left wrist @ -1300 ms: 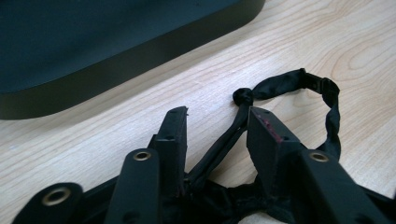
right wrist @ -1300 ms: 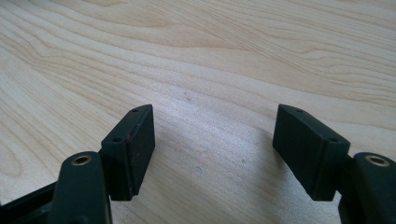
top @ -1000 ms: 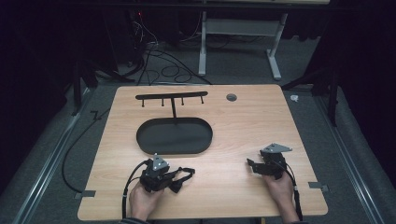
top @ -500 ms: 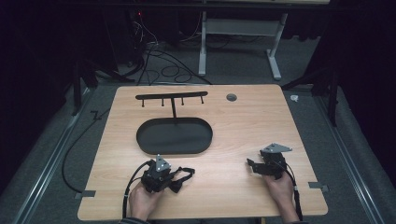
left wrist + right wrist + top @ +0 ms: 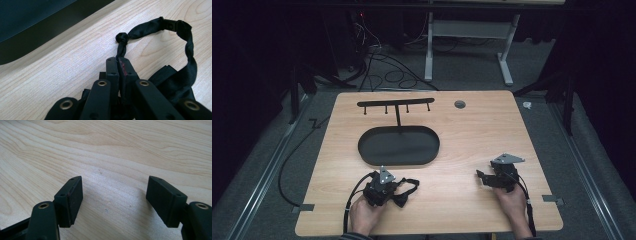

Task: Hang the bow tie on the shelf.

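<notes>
1. Black fabric makes up the thing in hand: a knotted cloth strap (image 5: 155, 27) whose free part curls into a loop on the bare wood, near the table's (image 5: 472, 130) near edge and toward its left corner.
2. The strap's long axis is seen in the high view to run roughly along the near edge, the loop (image 5: 411, 184) pointing toward the table's middle and the right side.
3. One strand, just behind the small knot (image 5: 121, 38), is clamped by the left gripper (image 5: 398, 192), whose jaws have just been closing and now stand together on the cloth.
4. The step in hand is judged to be the securing of a grip on the strap, with the lift not yet begun.
5. The right gripper (image 5: 114, 200) is held near the near right corner, its jaws apart over bare wood.
6. A lift is probably called for next, perhaps toward the black hook rack (image 5: 395, 104) and its oval base tray (image 5: 372, 150) that stand beyond, toward the far edge.
</notes>
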The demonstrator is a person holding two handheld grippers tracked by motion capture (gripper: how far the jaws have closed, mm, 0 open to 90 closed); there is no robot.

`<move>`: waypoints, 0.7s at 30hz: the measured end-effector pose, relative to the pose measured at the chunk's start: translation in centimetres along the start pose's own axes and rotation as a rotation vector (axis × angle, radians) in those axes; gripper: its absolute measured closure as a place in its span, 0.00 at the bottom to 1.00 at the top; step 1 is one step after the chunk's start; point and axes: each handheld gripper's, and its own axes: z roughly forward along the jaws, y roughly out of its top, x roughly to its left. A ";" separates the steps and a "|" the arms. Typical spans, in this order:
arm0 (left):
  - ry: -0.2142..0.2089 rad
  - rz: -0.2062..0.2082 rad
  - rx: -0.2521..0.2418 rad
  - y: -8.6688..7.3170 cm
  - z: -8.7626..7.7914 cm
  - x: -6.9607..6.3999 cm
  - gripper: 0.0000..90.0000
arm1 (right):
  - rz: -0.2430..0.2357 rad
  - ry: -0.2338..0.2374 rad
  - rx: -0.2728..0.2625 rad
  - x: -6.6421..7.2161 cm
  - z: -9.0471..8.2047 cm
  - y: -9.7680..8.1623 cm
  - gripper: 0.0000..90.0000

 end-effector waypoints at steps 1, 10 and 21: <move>0.001 0.002 0.000 0.0 0.0 0.0 0.97 | 0.000 0.000 0.000 0.0 0.0 0.0 0.35; -0.008 -0.011 -0.035 0.0 -0.7 0.2 0.98 | 0.000 0.000 0.000 0.0 0.0 0.0 0.35; -0.026 -0.043 -0.108 0.5 -2.4 0.5 0.98 | 0.001 0.000 0.000 0.0 0.0 0.0 0.35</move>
